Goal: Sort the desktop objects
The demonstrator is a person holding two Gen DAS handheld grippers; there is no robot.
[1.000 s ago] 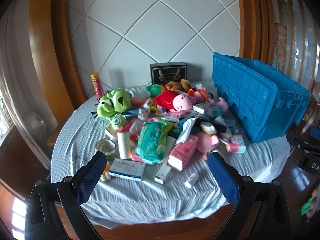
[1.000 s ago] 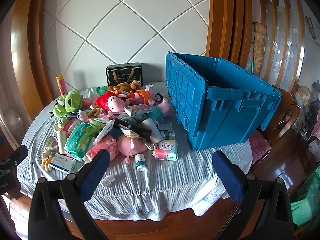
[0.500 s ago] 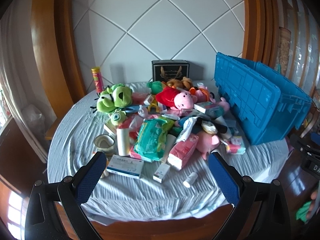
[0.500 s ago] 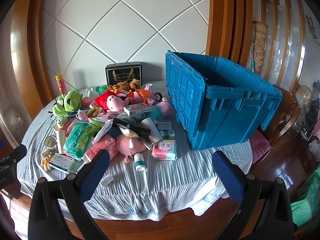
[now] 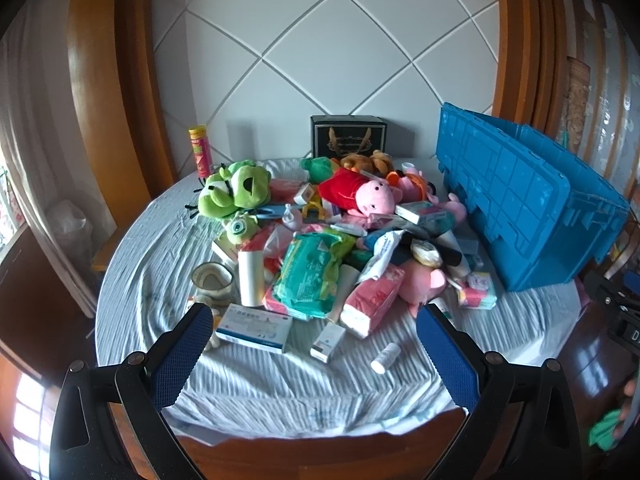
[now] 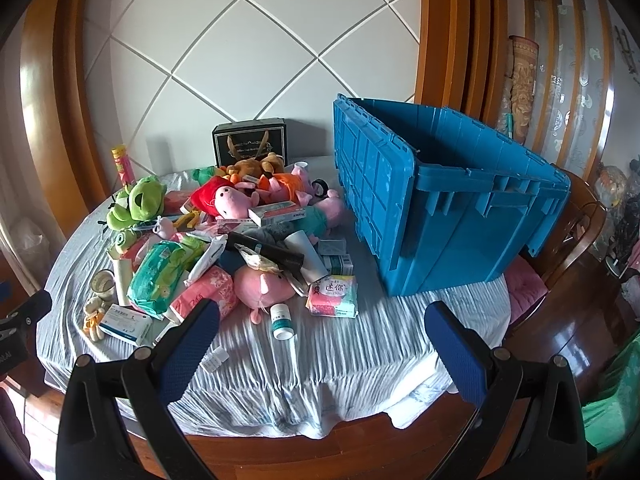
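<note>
Right wrist view: blue crate (image 6: 452, 208) on table (image 6: 256, 368) right side, toy-and-box pile (image 6: 224, 248) left of it, touching. My right gripper (image 6: 322, 344) and left gripper (image 5: 314, 346) both spread wide, holding nothing, hovering at near edge.

blue crate (image 6: 452, 216), green frog plush (image 5: 234, 194)

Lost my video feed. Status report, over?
Left tongs and right tongs open, empty, short of table. Mixed toy-and-packet pile untouched. Open blue plastic crate right of pile. Nothing blocking.
</note>
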